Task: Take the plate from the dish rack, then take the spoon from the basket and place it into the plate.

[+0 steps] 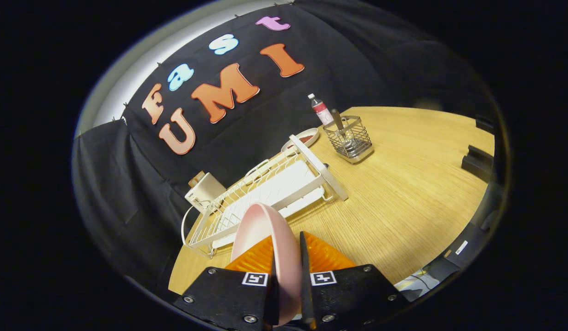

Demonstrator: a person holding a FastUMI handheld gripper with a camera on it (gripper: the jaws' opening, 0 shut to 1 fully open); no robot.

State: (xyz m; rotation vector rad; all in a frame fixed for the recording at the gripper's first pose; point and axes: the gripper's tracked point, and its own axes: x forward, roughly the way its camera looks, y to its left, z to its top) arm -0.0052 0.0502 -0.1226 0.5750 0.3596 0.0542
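My gripper [286,255] is shut on the rim of a pink plate [261,230], which stands on edge between the orange fingers [254,257], lifted above the table. The white wire dish rack [265,188] lies just beyond the plate, with nothing standing in it. Farther off, past the rack's far end, a wire mesh basket [350,138] holds the spoon [338,122], whose handle sticks up out of it.
A small bottle with a white cap [320,109] stands behind the basket. A shallow dish [304,138] sits at the rack's far end, and a white box-like item [205,191] beside the rack. The wooden table [403,193] stretches to the right; black items [477,161] sit at its far right edge.
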